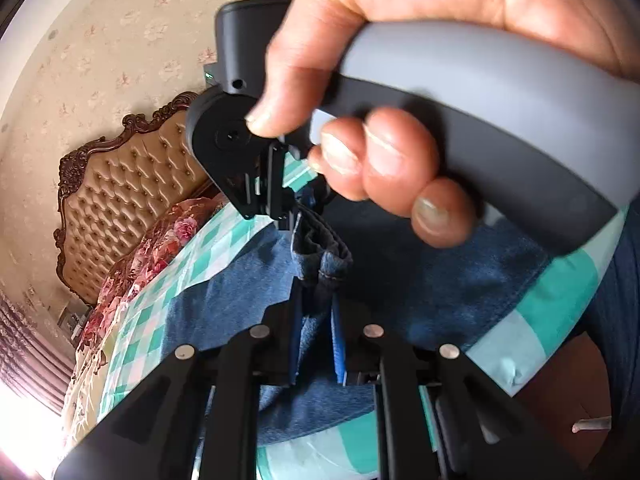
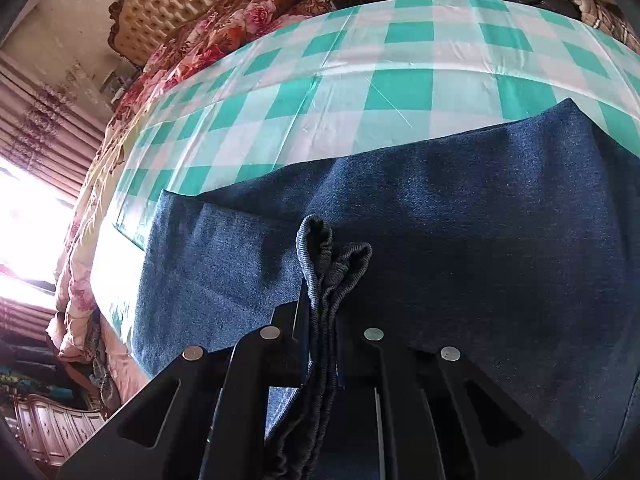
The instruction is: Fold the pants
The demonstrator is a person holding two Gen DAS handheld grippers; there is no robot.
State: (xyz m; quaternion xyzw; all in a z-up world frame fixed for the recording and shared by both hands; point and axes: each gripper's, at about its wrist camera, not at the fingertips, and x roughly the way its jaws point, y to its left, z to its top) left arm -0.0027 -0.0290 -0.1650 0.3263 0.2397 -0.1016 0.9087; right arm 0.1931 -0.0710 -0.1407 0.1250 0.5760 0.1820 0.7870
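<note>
Blue denim pants [image 2: 460, 220] lie spread on a green-and-white checked cloth [image 2: 400, 60] over the bed. My right gripper [image 2: 320, 304] is shut on a bunched edge of the pants [image 2: 332, 256], which sticks up between its fingers. My left gripper [image 1: 316, 304] is shut on another bunched edge of the pants [image 1: 324, 256]. In the left wrist view the right gripper [image 1: 264, 184] and the hand holding it [image 1: 380, 152] are right in front, also pinching the denim, a little beyond my left fingertips.
A tufted headboard [image 1: 132, 184] and a floral quilt [image 1: 160, 240] lie beyond the checked cloth. A bright window with curtains [image 2: 28, 220] is at the left. A wooden drawer unit [image 2: 52, 428] stands at the lower left.
</note>
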